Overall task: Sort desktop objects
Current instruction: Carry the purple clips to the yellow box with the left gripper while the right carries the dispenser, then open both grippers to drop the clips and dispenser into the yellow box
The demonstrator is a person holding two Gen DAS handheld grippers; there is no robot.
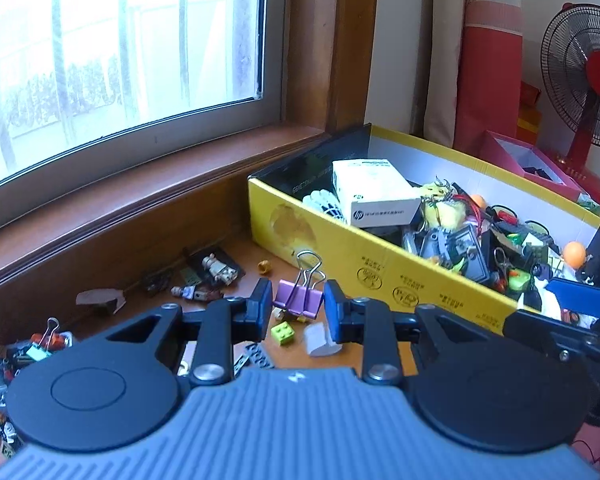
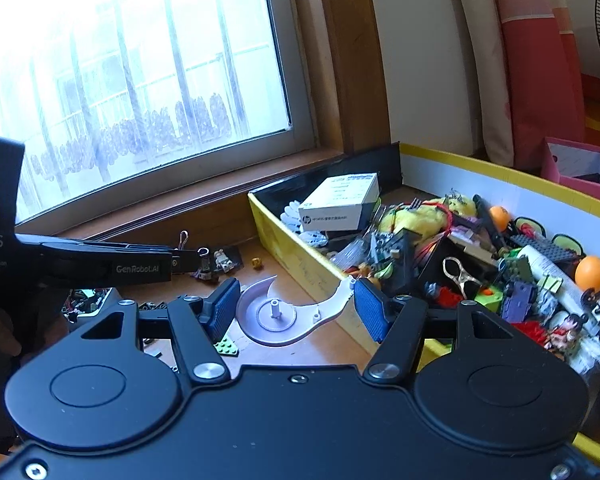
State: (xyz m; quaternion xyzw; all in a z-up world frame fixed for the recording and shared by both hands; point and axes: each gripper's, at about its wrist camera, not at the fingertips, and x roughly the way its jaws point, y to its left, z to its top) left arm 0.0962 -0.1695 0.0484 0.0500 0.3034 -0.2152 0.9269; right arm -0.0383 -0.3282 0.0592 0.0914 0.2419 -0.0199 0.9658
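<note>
Sorting here looks to mean moving loose bits from the tabletop [image 1: 340,354] into the yellow box [image 1: 364,256], and both tools appear lined up on a target but not yet gripping. To do this step well, the left gripper [image 1: 297,312] should come down squarely over the purple binder clip [image 1: 298,300], close on its coloured body rather than on the wire handles standing up at 12 o'clock, and lift clear of the green brick [image 1: 284,333] and the white scrap [image 1: 320,340] lying just nearer the camera. Its fingers [image 1: 262,306] stand moderately apart, released, with the clip between them in the left wrist view; whether either pad touches it cannot be told. The right gripper [image 2: 296,306] is spread wider, also released and holding nothing, framing a white plastic tape-dispenser shell [image 2: 284,318] that lies flat on the tabletop with its hooked tip toward the box wall at 2 o'clock. That shell is thin and broad, so a pinch across its rim or raised hub seems the safer grip than trying for the flat face. The box sits at 2 to 3 o'clock from both tools, already crowded with a white HP carton [image 2: 340,204], orange balls [image 2: 590,272] and toys, so whatever goes in should be let go low over a free gap. Small figures [image 1: 220,268] wait at 11 o'clock.
</note>
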